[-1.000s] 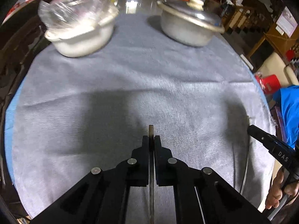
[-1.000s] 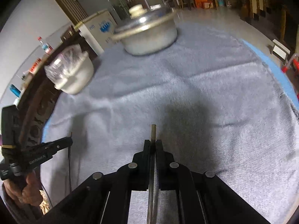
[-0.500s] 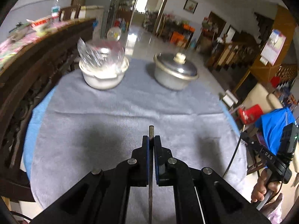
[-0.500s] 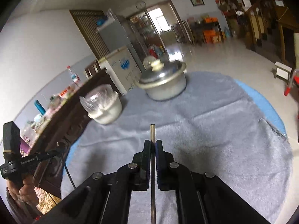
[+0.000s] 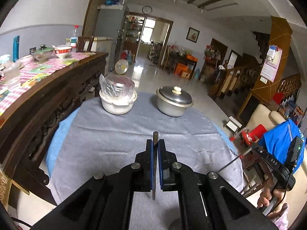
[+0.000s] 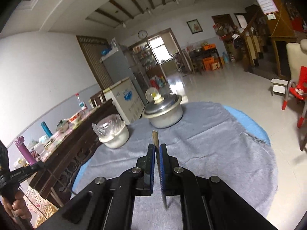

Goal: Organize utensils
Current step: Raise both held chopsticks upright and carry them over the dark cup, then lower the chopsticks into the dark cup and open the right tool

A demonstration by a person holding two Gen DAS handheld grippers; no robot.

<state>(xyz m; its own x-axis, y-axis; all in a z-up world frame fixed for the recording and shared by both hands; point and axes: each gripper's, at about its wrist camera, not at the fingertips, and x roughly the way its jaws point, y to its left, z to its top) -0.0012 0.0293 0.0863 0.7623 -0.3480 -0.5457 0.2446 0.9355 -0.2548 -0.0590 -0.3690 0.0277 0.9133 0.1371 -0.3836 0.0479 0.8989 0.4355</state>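
Both your tongs are clamped on one thin stick each: left tongs (image 5: 155,147) pinch a stick (image 5: 155,137), right tongs (image 6: 157,151) another (image 6: 155,137), above the table (image 5: 115,140). You're mid-carry; next, find a holder, none visible ahead.

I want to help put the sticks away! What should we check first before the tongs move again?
1. Left tongs pinch their thin stick: ok.
2. Right tongs pinch their stick: ok.
3. Grey cloth below the tongs has nothing in the way: ok.
4. Metal pot has its lid on, so nothing goes in yet: not ok.
5. White pot is covered with clear plastic: not ok.
6. A holder for the sticks: cannot tell, none in view.
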